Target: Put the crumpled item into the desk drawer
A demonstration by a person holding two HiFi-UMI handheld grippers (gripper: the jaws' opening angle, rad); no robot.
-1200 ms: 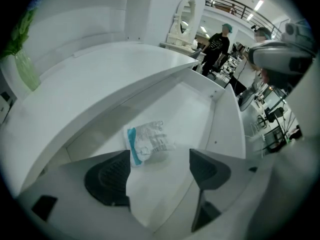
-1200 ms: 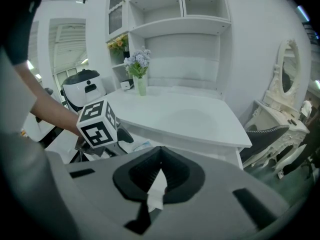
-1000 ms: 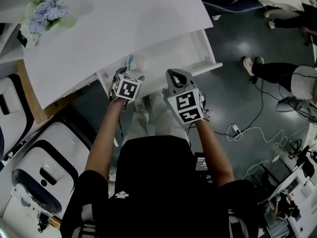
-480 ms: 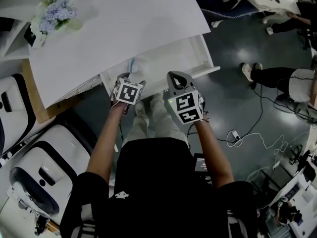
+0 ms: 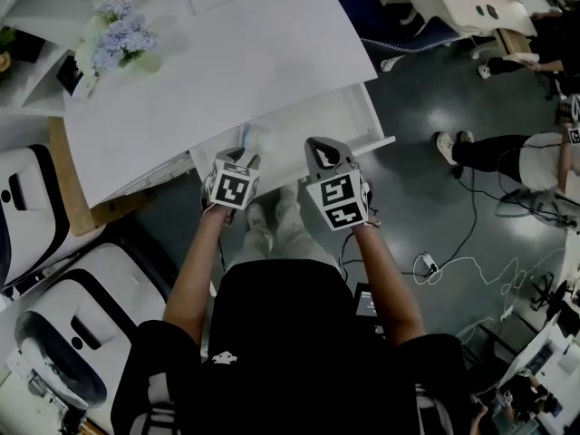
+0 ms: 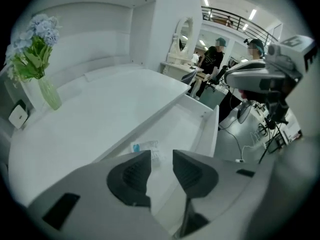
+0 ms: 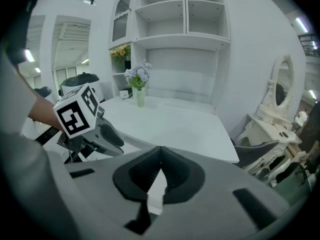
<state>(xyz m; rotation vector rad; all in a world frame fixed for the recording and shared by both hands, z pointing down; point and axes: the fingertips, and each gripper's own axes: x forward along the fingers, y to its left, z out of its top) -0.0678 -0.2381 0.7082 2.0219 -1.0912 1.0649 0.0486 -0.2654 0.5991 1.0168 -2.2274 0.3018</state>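
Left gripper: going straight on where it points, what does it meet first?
Probably the floor of the open drawer, close beside the crumpled item, which lies left of that line; depth is unclear. The left gripper has just been closing its tongs, nothing between them.

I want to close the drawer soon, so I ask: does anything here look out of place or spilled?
Nothing stands out. The crumpled item lies in the open drawer, and the vase stands upright on the desk.
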